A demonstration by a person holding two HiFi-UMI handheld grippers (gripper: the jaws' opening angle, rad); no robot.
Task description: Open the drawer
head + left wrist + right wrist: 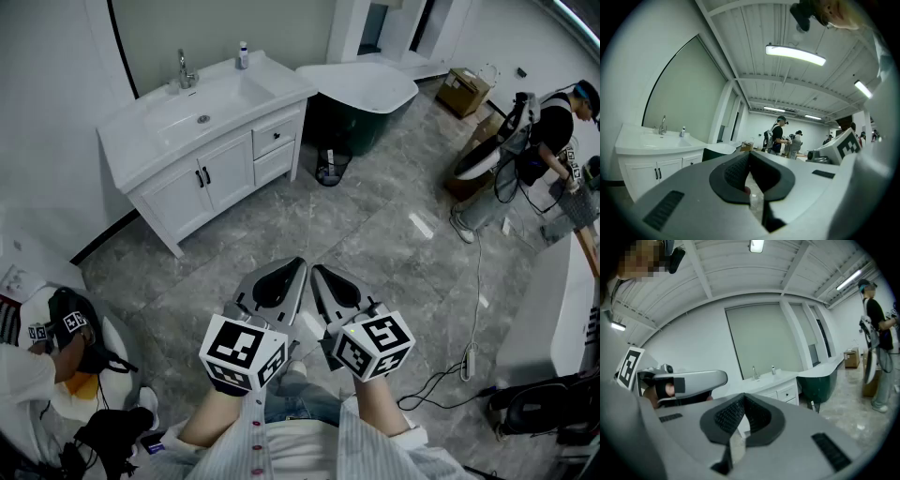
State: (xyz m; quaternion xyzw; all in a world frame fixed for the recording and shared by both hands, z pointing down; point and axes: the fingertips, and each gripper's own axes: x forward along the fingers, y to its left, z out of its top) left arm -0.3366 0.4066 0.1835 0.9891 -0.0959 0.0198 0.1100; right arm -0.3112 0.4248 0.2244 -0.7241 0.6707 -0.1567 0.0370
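A white vanity (pixel 150 155) with a sink stands against the far wall, well ahead of me. Its two small drawers, upper (pixel 277 137) and lower (pixel 274 163), sit at its right end, both closed, each with a dark knob. Both grippers hang close to my body, side by side over the grey floor and far from the vanity. My left gripper (pixel 296 265) is shut with nothing in it, and so is my right gripper (pixel 319 272). The left gripper view shows the shut left gripper (pixel 750 155) with the vanity (pixel 651 164) at left. The right gripper (pixel 743 397) points at the drawers (pixel 787 393).
A dark bathtub (pixel 361 89) stands right of the vanity, with a small wire bin (pixel 330 169) between them. A person (pixel 534 150) stands at the far right near a cardboard box (pixel 464 89). Another person (pixel 47 361) sits at lower left. Cables (pixel 450 375) lie on the floor.
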